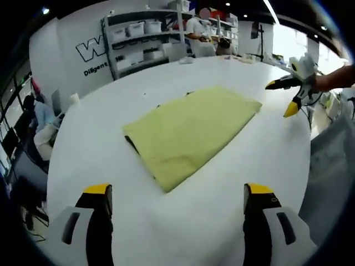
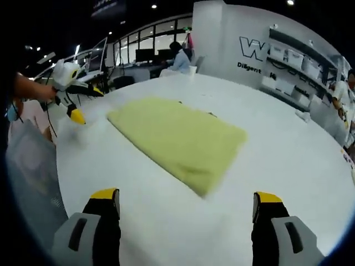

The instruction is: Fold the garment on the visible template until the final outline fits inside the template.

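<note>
A yellow-green garment (image 1: 188, 133) lies folded into a rough rectangle in the middle of the white round table (image 1: 249, 183). A thin dark edge of the template (image 1: 131, 144) peeks out under its near left side. My left gripper (image 1: 178, 194) stands open over bare table, short of the garment. The right gripper (image 1: 282, 97) hangs open beyond the cloth's far right corner, held by a hand. In the right gripper view the same garment (image 2: 177, 141) lies ahead of my open right gripper (image 2: 186, 197). The left gripper (image 2: 87, 104) hovers open off the garment's left corner.
Shelves with white bins (image 1: 144, 39) stand behind the table, and a person (image 1: 197, 27) works there. People sit at the far left (image 1: 39, 116). A small white object (image 2: 302, 115) rests on the table's right side. A grey bag-like sheet (image 2: 28, 166) hangs off the left edge.
</note>
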`<state>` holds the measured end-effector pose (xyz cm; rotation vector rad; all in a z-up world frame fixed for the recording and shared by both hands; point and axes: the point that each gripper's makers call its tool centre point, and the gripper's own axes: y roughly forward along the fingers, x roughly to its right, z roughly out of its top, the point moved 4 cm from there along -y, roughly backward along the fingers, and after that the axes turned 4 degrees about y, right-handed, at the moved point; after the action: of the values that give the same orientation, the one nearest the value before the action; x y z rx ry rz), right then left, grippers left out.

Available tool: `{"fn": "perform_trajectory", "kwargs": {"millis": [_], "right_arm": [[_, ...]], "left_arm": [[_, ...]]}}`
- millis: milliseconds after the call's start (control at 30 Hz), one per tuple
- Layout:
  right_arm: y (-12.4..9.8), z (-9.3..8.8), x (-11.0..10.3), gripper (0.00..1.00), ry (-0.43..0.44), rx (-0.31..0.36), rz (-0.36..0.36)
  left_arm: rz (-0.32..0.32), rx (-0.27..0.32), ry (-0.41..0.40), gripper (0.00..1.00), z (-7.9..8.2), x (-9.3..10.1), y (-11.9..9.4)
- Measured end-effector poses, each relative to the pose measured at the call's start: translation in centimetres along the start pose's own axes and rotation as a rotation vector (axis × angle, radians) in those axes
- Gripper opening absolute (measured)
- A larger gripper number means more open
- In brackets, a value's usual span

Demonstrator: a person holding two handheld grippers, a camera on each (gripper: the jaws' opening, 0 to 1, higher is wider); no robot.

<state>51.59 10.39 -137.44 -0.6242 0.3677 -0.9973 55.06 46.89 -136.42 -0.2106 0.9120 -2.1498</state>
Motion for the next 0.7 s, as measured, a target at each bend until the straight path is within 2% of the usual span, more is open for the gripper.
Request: {"fn": "perform_trajectory", "kwargs": {"millis": [67, 367, 700], "right_arm": [[-0.3, 0.0, -0.4, 0.99, 0.0, 0.005, 0.002], [-1.4, 0.4, -2.1, 0.99, 0.044, 0.038, 0.013], [-3.3, -1.2, -2.7, 0.99, 0.073, 0.055, -0.023]], "left_arm": [[0.002, 0.005, -0.066, 0.99, -0.3, 0.2, -0.4], [0.02, 0.016, -0.103, 0.99, -1.7, 1.6, -1.7], [0.058, 0.075, -0.129, 0.98, -2.0, 2.7, -3.6]]}}
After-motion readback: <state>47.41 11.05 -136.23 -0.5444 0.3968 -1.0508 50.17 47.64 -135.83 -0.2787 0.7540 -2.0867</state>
